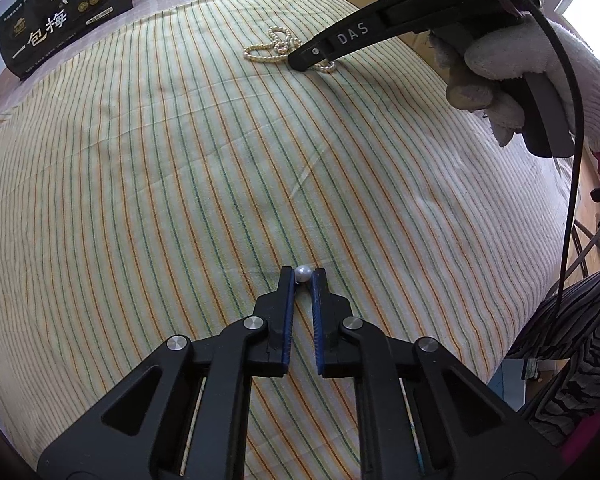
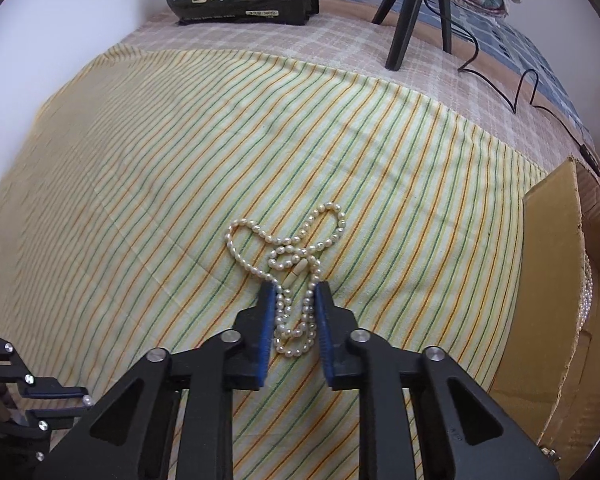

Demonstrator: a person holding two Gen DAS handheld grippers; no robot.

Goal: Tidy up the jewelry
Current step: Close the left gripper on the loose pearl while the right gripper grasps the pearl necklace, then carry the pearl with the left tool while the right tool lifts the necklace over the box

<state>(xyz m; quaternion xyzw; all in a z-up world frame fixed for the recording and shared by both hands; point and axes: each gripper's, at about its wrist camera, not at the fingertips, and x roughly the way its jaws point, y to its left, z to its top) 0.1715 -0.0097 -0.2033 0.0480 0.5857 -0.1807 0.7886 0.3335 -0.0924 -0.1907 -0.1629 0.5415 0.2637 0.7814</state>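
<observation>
Pearl (image 1: 302, 273) sits pinched between the tips of the left gripper (image 1: 302, 280), just above the striped cloth (image 1: 180, 180). Right gripper (image 2: 294, 304) is open, its jaws straddling the near loops of the necklace (image 2: 288, 264), which lies on the cloth and runs straight ahead from the jaws. Box (image 2: 552, 248) stands to the right, nearer the right gripper.
</observation>
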